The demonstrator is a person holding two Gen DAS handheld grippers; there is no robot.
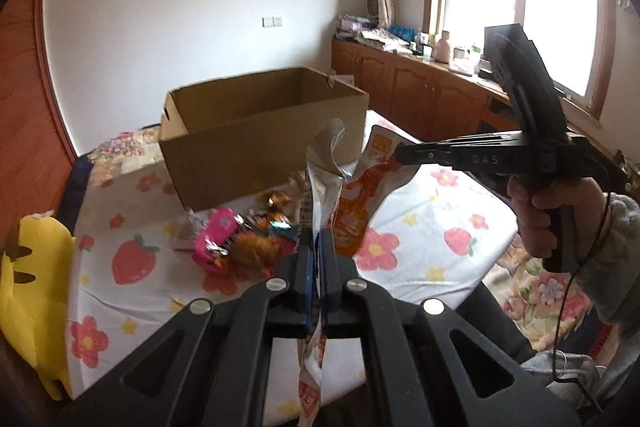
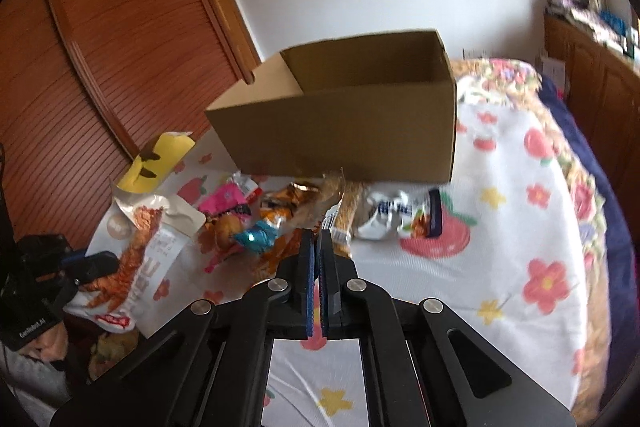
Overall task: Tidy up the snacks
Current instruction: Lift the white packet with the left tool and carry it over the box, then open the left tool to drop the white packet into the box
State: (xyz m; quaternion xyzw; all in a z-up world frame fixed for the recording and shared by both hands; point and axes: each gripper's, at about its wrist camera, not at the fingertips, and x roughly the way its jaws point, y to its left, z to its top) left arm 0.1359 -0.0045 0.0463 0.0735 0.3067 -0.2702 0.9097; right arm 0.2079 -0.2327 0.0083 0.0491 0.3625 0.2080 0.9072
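An open cardboard box stands on the floral bed sheet; it also shows in the right wrist view. My left gripper is shut on a large white and orange snack bag, held up in front of the box. The same bag shows at the left in the right wrist view. My right gripper is shut on a clear crinkly snack wrapper above the pile. It also shows at the right in the left wrist view, beside the bag. Loose snacks lie by the box, pink packet among them.
A yellow plush toy lies at the left edge of the bed. A white and blue packet lies on the sheet right of the pile. Wooden cabinets with clutter stand under the window. A wooden wardrobe stands behind.
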